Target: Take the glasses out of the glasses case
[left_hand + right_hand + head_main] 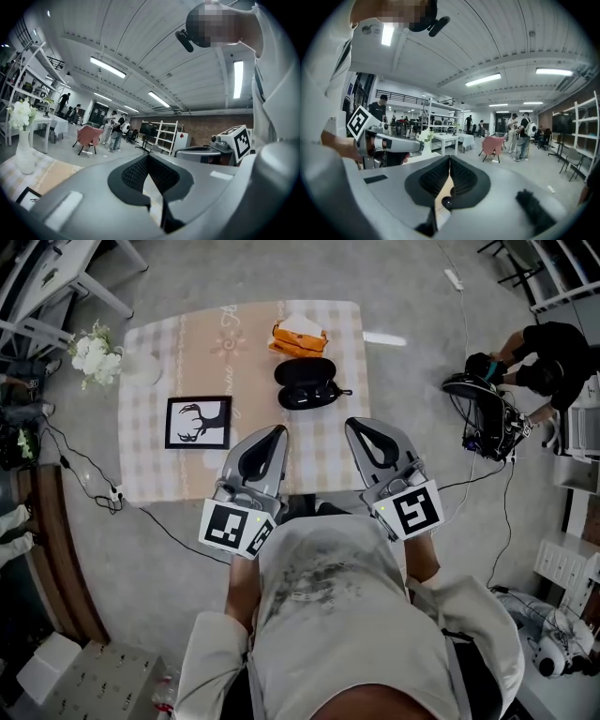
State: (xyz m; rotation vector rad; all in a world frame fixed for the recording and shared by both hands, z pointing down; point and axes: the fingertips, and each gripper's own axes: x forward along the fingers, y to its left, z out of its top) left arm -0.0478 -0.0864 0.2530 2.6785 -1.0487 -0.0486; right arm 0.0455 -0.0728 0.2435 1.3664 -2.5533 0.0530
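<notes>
A black glasses case (305, 371) lies open near the table's far middle, about a hand's length beyond both grippers. Dark glasses (312, 395) rest in its nearer half, with one temple sticking out to the right. Over the table's near edge my left gripper (279, 431) is held shut and empty, short of the case and to its left. My right gripper (354, 425) is also shut and empty, short of the case and to its right. Each gripper view shows jaw tips meeting, left gripper (148, 156) and right gripper (449, 158), both aimed above the table into the hall.
An orange packet (298, 338) lies just behind the case. A framed deer picture (198, 422) lies at the left, and a vase of white flowers (95, 355) stands at the far left corner of the checked tablecloth (150, 465). A person (539, 352) with equipment sits at the right.
</notes>
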